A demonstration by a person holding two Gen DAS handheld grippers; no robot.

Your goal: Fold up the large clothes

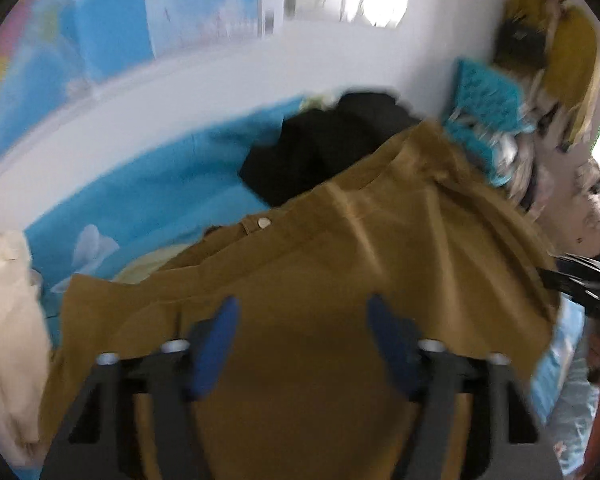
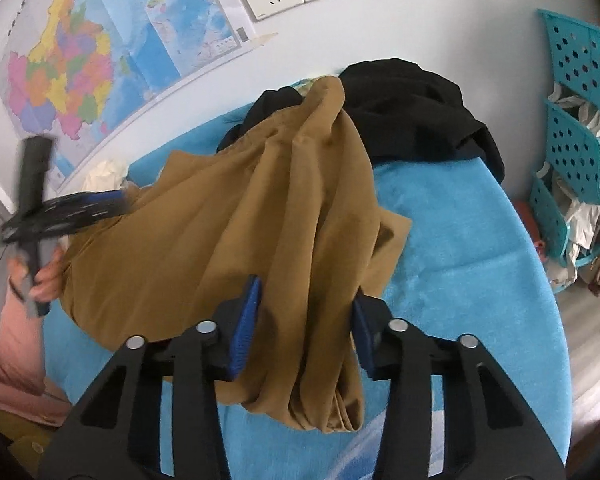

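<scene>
A fuzzy blue cover (image 2: 460, 260) carries rumpled, soft mustard-brown trousers (image 2: 228, 232) beside a limp black garment (image 2: 412, 120), with the right gripper (image 2: 306, 320) straddling a bunched fabric ridge, pads apparently clamped on it, and the left gripper (image 1: 304, 344) released above the cloth.

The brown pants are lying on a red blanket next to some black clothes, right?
Not quite. The blanket is blue, not red. The right wrist view shows it clearly: the brown pants lie on the blue blanket, with the black clothes beside them at the far end.
</scene>
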